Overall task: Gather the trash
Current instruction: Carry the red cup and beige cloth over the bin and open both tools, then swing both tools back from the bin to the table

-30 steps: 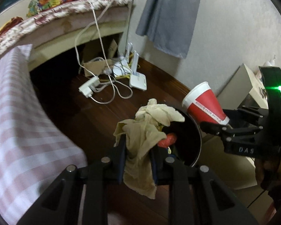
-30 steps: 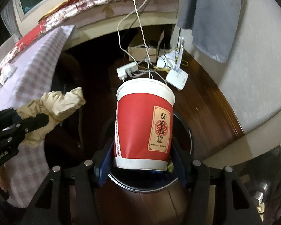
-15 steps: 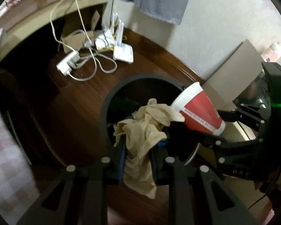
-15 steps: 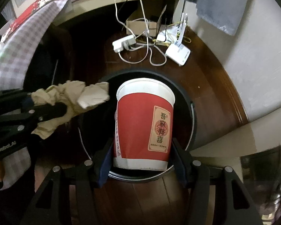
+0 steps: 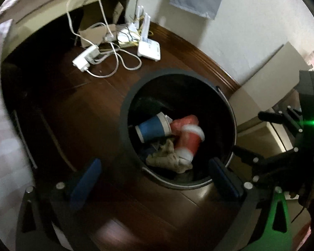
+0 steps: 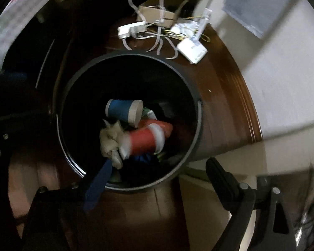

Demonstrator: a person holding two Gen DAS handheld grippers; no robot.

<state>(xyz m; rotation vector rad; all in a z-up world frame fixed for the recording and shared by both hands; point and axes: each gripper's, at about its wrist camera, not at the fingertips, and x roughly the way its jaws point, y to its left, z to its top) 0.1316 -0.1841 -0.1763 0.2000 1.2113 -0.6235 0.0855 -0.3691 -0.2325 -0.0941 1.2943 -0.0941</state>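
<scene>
both tongs, left gripper (image 5: 155, 173) and right gripper (image 6: 157, 179), are opening with nothing between them above the bin (image 5: 123, 125), so lift straight up, away from the red cup (image 5: 188, 140) and rag (image 5: 167, 160) lying below them.

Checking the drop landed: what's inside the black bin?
Inside the black bin: a red paper cup on its side, a beige crumpled cloth against it, a blue cup, and something red behind. Deeper items are dark and covered, unidentifiable.

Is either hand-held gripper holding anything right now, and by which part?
Nothing is held. Both hand-held grippers, left and right, are opening with nothing between them; the red cup and beige rag lie in the bin.
</scene>
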